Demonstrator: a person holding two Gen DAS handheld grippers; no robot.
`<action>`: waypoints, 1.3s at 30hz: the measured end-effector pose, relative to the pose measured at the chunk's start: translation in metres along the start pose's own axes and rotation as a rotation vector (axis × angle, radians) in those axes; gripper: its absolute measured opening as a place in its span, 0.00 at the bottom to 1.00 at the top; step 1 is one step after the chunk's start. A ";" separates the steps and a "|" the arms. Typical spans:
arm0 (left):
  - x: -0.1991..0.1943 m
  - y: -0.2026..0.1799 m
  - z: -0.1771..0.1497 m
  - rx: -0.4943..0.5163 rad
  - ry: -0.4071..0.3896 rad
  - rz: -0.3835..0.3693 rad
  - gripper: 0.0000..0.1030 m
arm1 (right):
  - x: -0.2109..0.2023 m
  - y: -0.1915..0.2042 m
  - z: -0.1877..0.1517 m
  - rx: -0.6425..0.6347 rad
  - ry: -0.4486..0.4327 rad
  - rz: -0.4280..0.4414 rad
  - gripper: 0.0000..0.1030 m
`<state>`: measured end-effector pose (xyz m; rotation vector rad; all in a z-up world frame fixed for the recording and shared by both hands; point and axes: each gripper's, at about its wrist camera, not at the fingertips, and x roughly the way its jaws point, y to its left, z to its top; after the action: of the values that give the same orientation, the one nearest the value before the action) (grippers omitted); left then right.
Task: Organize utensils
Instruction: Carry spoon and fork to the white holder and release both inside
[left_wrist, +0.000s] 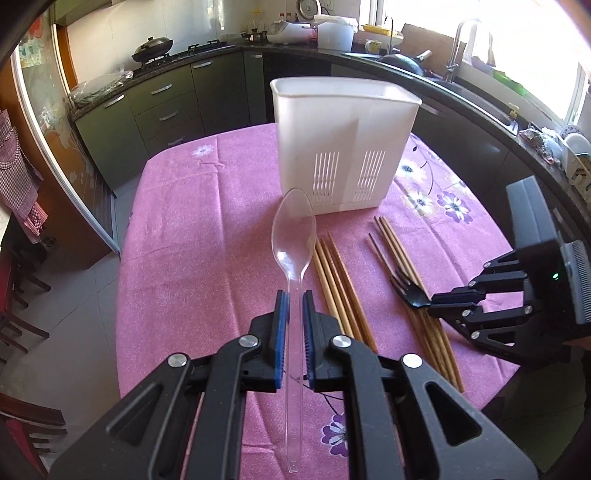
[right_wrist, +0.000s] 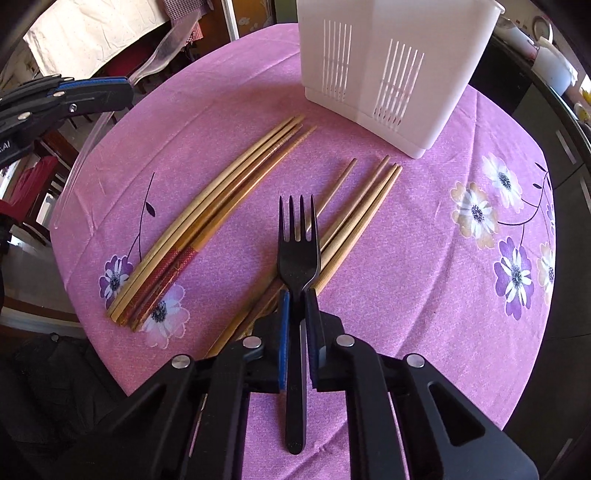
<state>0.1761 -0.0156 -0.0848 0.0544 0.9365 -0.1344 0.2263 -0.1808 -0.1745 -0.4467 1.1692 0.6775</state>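
The left gripper (left_wrist: 293, 295) is clamped on the handle of a clear plastic spoon (left_wrist: 293, 236), bowl pointing forward toward the white holder (left_wrist: 343, 144). Gripped low on the stem, the spoon sticks out like a pointer, which suits dropping it into the holder from above; it looks lifted clear of the cloth, in front of the holder's slotted wall.

The right gripper (right_wrist: 298, 295) has closed on the neck of a black fork (right_wrist: 297, 258), tines forward, the handle running back between the fingers. The fork appears to rest on or just above the nearer bundle of chopsticks (right_wrist: 354, 214), so lifting it should be done gently to avoid scattering them.

A second bundle of chopsticks (right_wrist: 207, 221) lies further from the holder's corner, beside the first, both with their thin ends toward it. Everything sits on the pink flowered tablecloth (right_wrist: 424, 277), the holder at the far side and, from what shows of its open top, empty, so the sorting seems barely begun.
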 end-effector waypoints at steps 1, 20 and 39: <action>-0.007 0.000 0.005 -0.002 -0.017 -0.016 0.08 | -0.004 -0.002 -0.002 0.010 -0.021 0.003 0.09; -0.027 -0.004 0.190 -0.150 -0.688 -0.092 0.08 | -0.067 -0.030 -0.035 0.205 -0.306 0.152 0.09; 0.045 -0.002 0.141 -0.110 -0.480 -0.086 0.23 | -0.152 -0.054 0.026 0.229 -0.599 0.069 0.09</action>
<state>0.3143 -0.0367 -0.0373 -0.1165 0.4653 -0.1658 0.2467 -0.2413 -0.0239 0.0016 0.6810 0.6658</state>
